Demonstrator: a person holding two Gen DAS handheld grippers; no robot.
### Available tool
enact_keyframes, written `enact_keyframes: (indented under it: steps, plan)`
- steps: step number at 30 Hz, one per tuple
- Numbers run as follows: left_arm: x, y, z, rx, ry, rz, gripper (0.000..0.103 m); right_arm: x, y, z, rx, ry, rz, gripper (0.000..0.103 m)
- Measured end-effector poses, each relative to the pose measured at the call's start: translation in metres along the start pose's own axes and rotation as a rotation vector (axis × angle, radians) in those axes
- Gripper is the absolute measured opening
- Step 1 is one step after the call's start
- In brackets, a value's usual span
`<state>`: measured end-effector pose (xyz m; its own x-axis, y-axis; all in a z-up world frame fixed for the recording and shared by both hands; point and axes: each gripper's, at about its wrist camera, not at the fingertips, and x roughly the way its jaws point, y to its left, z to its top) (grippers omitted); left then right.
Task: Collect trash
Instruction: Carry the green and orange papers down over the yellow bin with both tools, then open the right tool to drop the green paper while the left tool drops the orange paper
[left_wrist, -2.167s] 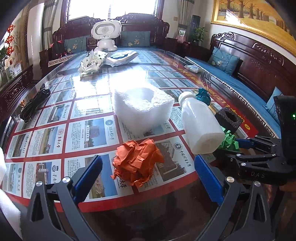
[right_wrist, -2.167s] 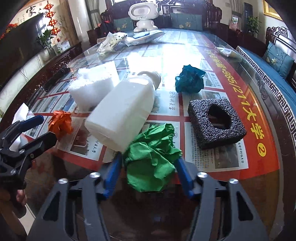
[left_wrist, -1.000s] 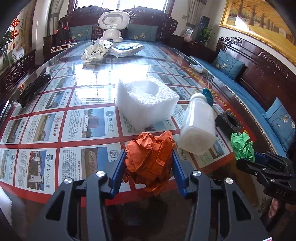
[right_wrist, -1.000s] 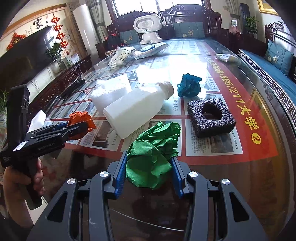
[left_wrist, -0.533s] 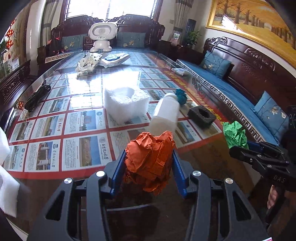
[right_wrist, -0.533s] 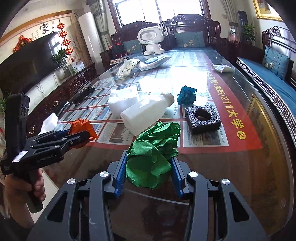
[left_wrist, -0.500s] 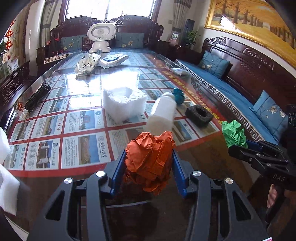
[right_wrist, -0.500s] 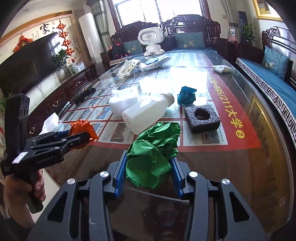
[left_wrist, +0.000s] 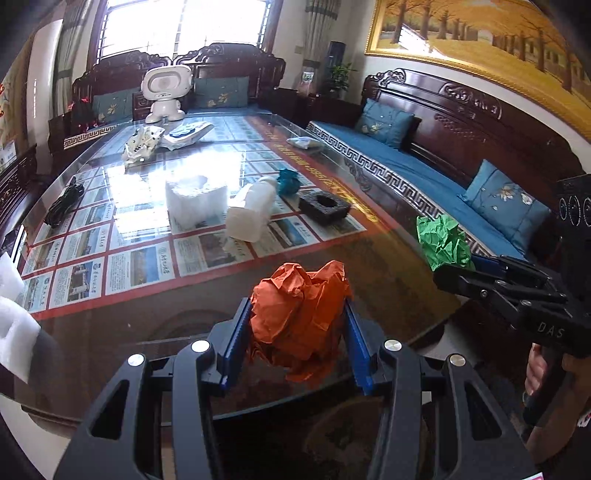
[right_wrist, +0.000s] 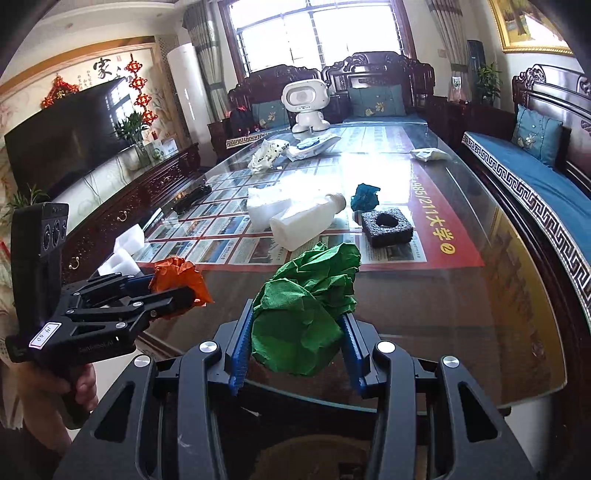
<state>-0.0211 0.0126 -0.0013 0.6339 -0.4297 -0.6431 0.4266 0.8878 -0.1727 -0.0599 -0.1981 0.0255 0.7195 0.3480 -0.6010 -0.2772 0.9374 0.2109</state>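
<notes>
Table (right_wrist: 509, 295) first: its glass top runs long ahead of you, and both claws hang over its near edge, clear of the surface. You are in the carry step. The left gripper (left_wrist: 295, 325) pinches the orange paper wad (left_wrist: 299, 314) between its blue pads; the right gripper (right_wrist: 295, 339) pinches the green paper wad (right_wrist: 306, 314). No bin shows, so next you must find one. The bottle (right_wrist: 306, 221), white foam block (left_wrist: 195, 201), black foam block (right_wrist: 388, 225) and teal wad (right_wrist: 365, 197) lie mid-table, well apart from your claws.
</notes>
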Motion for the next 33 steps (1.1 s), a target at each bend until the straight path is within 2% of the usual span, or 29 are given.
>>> enact_keyframes:
  steps: [6, 13, 20, 24, 33]
  plan:
    - [-0.013, -0.029, -0.026, 0.044, 0.019, -0.046, 0.048, -0.03, 0.005, -0.032, -0.006, -0.009, -0.004, 0.042]
    - [-0.016, -0.059, -0.059, 0.09, 0.058, -0.104, 0.048, -0.053, 0.009, -0.076, -0.004, 0.028, 0.019, 0.042]
    - [-0.014, -0.072, -0.093, 0.11, 0.098, -0.126, 0.048, -0.061, 0.012, -0.118, -0.001, 0.073, 0.01, 0.042]
    - [-0.014, -0.071, -0.112, 0.112, 0.12, -0.128, 0.048, -0.054, 0.01, -0.144, -0.007, 0.11, -0.015, 0.046]
    - [-0.009, -0.078, -0.136, 0.133, 0.186, -0.144, 0.048, -0.059, -0.001, -0.172, 0.056, 0.145, 0.015, 0.059]
